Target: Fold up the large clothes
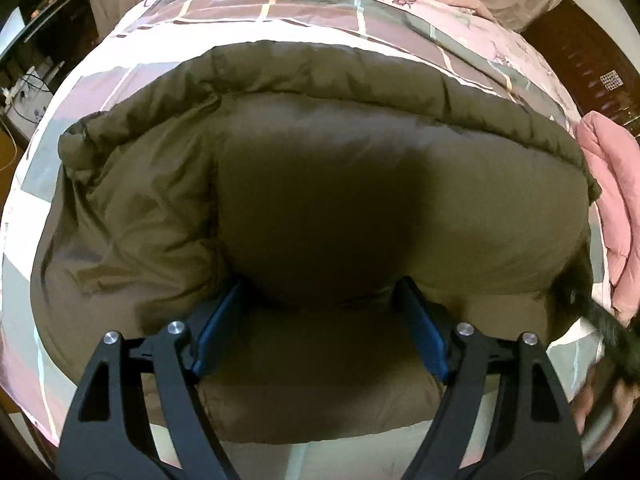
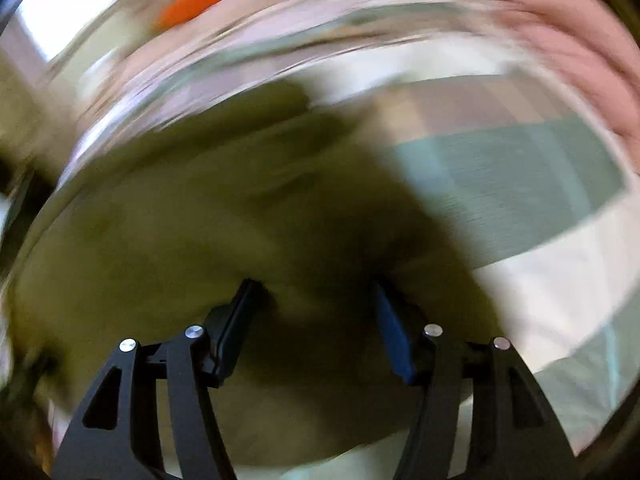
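A large olive-green puffer jacket [image 1: 320, 168] lies folded on a bed with a pink, grey and white patchwork cover [image 1: 312, 12]. My left gripper [image 1: 320, 300] is open, its blue pads on either side of a puffy fold of the jacket near the front edge. In the right wrist view, which is badly blurred, the jacket [image 2: 180, 240] fills the lower left. My right gripper [image 2: 316, 300] is open just above the jacket's right part, its jaws wide apart with nothing between them. A dark blurred shape [image 1: 612, 340] at the left wrist view's right edge lies by the jacket.
A pink padded garment [image 1: 616, 208] lies on the bed to the right of the jacket; it also shows in the right wrist view [image 2: 580, 52]. Dark furniture [image 1: 52, 32] stands left of the bed and a dark cabinet [image 1: 580, 60] to the right. An orange object [image 2: 208, 0] is far off.
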Motion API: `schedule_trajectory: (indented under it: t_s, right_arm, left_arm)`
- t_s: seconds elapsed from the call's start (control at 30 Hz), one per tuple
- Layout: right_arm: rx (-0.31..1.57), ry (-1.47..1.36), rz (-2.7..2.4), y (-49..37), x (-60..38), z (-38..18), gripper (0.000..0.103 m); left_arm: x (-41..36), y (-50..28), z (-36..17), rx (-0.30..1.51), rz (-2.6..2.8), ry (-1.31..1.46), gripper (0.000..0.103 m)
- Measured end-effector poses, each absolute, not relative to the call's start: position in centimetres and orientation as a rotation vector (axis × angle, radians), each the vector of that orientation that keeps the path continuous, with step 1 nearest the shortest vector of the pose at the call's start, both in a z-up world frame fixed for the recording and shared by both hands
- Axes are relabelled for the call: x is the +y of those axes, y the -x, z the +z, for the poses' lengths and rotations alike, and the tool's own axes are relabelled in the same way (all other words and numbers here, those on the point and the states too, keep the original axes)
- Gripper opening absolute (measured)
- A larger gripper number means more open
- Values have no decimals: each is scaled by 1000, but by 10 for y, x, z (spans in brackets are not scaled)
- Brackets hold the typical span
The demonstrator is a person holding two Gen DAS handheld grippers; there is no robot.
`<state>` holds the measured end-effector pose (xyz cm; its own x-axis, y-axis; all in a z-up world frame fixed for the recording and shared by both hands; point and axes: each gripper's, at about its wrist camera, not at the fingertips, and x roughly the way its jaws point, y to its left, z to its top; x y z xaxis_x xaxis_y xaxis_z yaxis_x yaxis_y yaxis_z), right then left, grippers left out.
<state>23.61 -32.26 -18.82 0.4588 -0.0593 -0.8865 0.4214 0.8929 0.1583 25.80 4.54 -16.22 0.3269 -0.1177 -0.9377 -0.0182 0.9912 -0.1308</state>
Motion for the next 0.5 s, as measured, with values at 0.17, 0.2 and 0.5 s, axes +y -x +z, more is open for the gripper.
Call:
schedule_trajectory:
  t_s: [0.17, 0.2, 0.5]
  right_arm:
    - [923, -489, -280, -223, -342, -160, 62]
    - [902, -441, -206, -225, -326, -151, 62]
    - [1058, -342, -76, -250, -268, -186, 80]
  left_arm:
    - [45, -254, -162, 1226, -70, 105, 81]
    - [46, -254, -162, 1225, -72, 107, 82]
    - [40, -255, -165, 1217, -48, 78, 86]
